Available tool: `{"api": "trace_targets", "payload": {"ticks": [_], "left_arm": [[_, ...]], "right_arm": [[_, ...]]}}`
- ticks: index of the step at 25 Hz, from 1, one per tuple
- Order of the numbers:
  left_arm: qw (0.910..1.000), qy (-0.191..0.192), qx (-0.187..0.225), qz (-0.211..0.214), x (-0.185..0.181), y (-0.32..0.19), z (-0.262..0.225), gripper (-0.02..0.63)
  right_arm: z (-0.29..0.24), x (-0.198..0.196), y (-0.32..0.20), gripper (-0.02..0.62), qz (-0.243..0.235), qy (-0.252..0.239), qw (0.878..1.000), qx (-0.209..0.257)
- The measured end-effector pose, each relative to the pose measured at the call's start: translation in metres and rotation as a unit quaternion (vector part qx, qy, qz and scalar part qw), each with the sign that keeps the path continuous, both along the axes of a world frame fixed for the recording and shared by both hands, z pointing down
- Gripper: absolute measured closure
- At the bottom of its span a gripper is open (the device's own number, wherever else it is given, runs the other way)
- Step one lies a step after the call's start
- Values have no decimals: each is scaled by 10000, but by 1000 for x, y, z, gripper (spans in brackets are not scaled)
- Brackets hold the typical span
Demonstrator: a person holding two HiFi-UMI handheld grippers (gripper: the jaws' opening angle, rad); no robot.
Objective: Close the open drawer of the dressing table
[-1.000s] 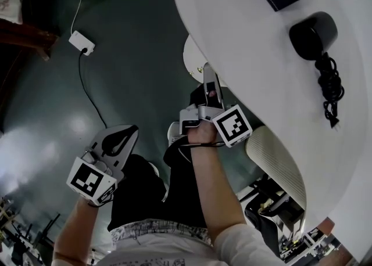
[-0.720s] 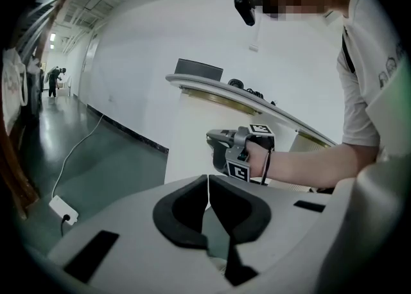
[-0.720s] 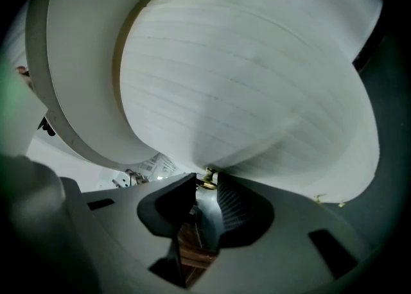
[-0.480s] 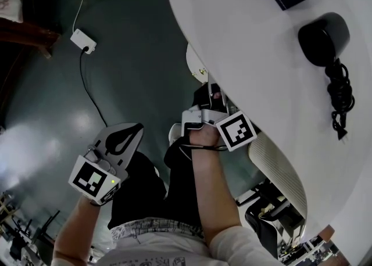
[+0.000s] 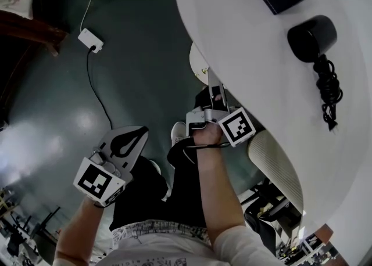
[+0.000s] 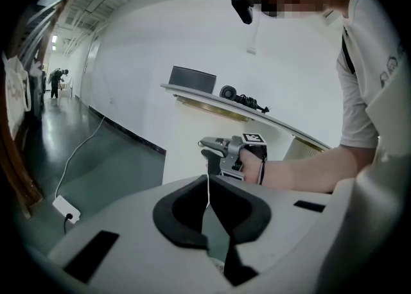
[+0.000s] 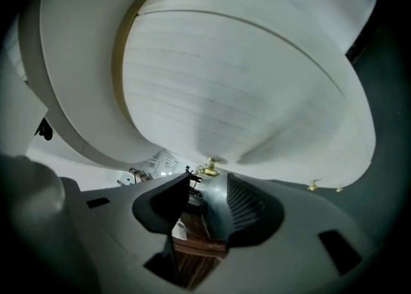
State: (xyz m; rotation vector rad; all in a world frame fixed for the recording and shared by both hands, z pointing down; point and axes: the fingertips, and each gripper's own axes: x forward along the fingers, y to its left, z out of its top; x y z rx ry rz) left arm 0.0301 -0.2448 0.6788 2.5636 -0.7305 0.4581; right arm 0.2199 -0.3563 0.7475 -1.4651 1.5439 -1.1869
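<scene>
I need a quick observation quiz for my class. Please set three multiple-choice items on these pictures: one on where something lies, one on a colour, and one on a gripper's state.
1. Where is the white power block?
A. on the tabletop
B. on the floor
C. in a gripper

2. What colour is the knob on the white drawer front?
A. gold
B. black
C. red

3. What is the state of the left gripper?
A. clamped on a knob
B. shut on nothing
C. holding a cable

Answers:
1. B. The block lies on the dark green floor, clear of the dressing table.
2. A. The knob shines gold in the right gripper view.
3. B. The tips meet with nothing between them, away from the table.
</scene>
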Motion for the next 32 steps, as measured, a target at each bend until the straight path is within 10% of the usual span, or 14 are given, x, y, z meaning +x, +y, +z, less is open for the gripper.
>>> {"api": "trace_targets", "payload": {"ticks": [11,32], "left_arm": [[9997,148,173,-90,-22,28,-79,581],[9912,561,1116,-437,-82,79,-271,581]], "right_arm": [[-64,-42,70,425,-853,612,9937,-403],[-305,-139,163,457,-2217,2314,9451,642]]}}
